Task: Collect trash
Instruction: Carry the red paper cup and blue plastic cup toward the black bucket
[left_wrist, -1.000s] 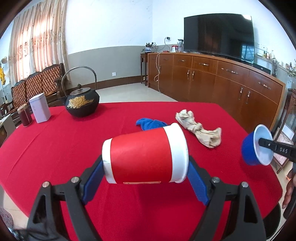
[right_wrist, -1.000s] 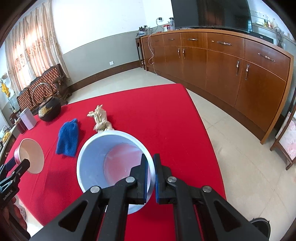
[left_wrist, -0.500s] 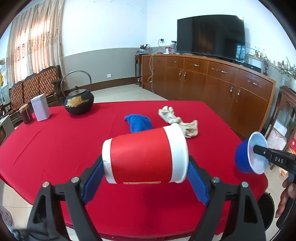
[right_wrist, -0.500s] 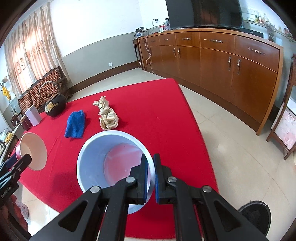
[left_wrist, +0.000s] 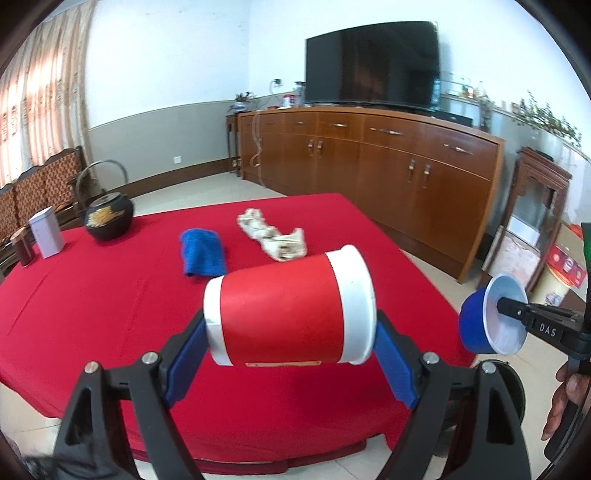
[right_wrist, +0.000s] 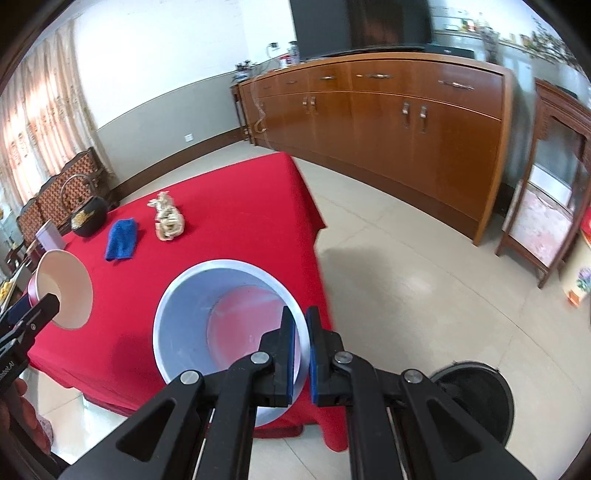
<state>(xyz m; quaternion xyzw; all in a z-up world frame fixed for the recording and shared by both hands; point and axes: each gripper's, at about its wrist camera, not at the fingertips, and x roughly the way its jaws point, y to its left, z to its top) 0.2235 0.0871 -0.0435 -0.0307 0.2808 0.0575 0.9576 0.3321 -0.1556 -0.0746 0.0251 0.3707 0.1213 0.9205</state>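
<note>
A red paper cup (left_wrist: 290, 312) is being clamped sideways by the left gripper (left_wrist: 290, 354) and a blue cup's (right_wrist: 229, 332) rim pinched by the right gripper (right_wrist: 301, 356) above the table edge; the thin rim grip is risking slippage

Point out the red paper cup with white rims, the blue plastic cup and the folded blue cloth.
Red paper cup with white rims (left_wrist: 284, 314): left wrist view, on its red side wall.
Blue plastic cup (right_wrist: 192, 317): right wrist view, on its pale inner wall.
Folded blue cloth (left_wrist: 201, 254): left wrist view, on its top surface.
</note>
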